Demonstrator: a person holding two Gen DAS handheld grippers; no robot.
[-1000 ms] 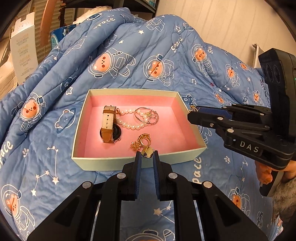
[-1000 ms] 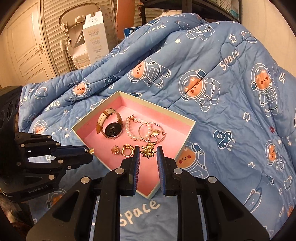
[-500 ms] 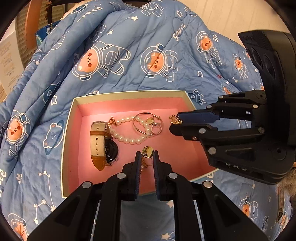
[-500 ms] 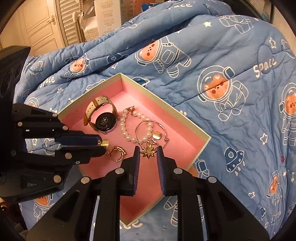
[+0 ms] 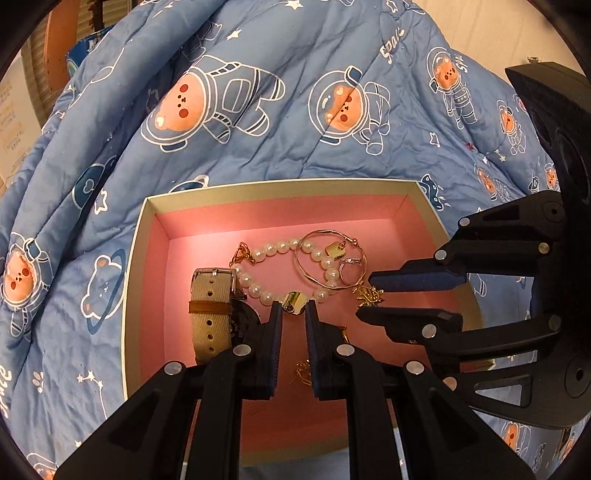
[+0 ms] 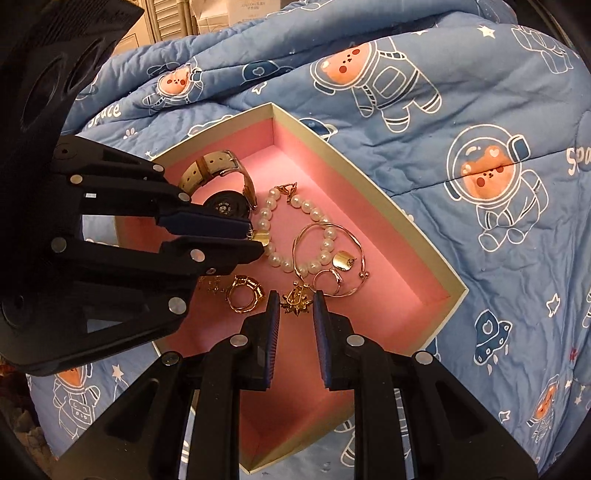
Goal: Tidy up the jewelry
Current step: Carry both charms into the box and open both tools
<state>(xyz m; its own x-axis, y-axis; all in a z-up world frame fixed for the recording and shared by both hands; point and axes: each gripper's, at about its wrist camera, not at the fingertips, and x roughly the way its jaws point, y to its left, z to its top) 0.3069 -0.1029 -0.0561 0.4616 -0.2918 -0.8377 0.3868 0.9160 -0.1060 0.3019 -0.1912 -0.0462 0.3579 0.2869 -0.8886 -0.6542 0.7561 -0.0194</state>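
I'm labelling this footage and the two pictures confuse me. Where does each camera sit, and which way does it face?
Left wrist: on the left tongs, looking steeply down into the pink box; its own fingers hold a gold ring, with the right tongs entering from the right.
Right wrist: on the right tongs, looking down at the box corner-on; they hold a gold star charm, with the left tongs on the left.
Shared: box, watch, pearl bracelet, blue quilt.

Place: a bedroom in a home
Bedding: blue quilt (image 5: 280, 122) printed with astronaut bears and "space"
Behind the quilt: louvred doors (image 6: 166, 18), stacked cardboard boxes (image 6: 236, 11)
On the quilt: pink-lined box (image 6: 369, 184) of jewelry
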